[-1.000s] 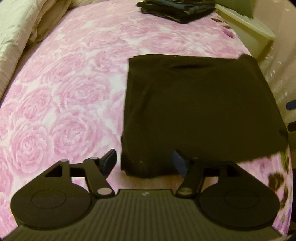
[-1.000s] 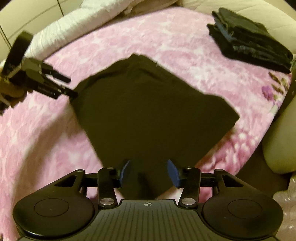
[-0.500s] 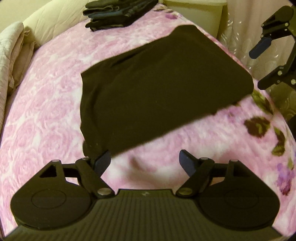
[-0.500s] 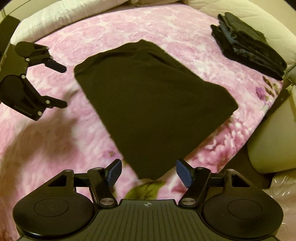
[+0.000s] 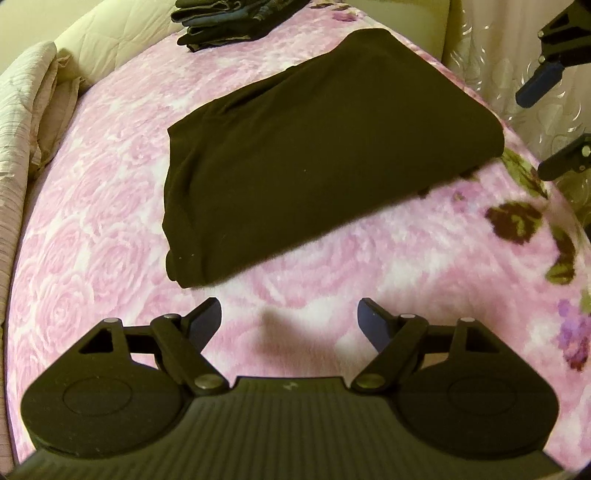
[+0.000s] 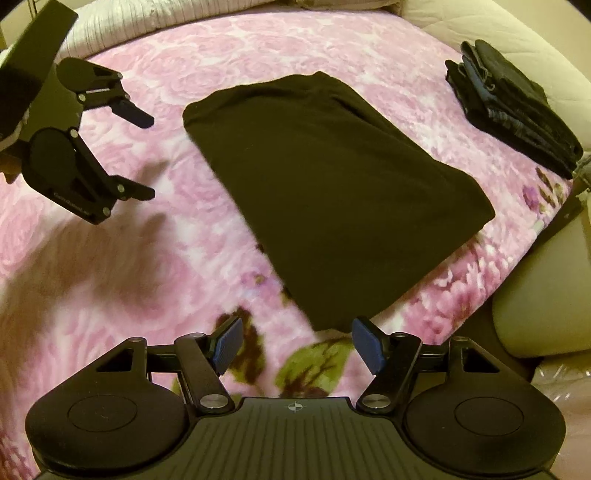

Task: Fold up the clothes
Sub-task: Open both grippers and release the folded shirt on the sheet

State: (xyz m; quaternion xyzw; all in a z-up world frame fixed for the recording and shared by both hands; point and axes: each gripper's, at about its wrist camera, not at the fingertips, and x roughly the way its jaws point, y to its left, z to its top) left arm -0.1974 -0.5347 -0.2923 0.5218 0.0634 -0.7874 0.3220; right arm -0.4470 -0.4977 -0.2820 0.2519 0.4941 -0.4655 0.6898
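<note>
A black garment (image 5: 314, 155) (image 6: 332, 192) lies folded into a flat rectangle on the pink rose blanket (image 5: 369, 266). My left gripper (image 5: 290, 317) hovers open just short of the garment's near corner, with nothing between its fingers. In the right wrist view the left gripper (image 6: 149, 157) hangs above the blanket to the left of the garment. My right gripper (image 6: 295, 343) is open too, and the garment's near corner lies just beyond its blue pads (image 6: 365, 347) without touching them. The left wrist view shows the right gripper (image 5: 532, 136) at the far right edge.
A stack of dark folded clothes (image 6: 517, 110) (image 5: 229, 22) sits at the far side of the bed. Cream quilted bedding (image 5: 22, 129) borders the blanket. The bed's edge and a beige cushion (image 6: 535, 314) lie to the right.
Both grippers have opened wider, let go of the garment's near edge and drawn back from it. The garment now lies flat on the blanket.
</note>
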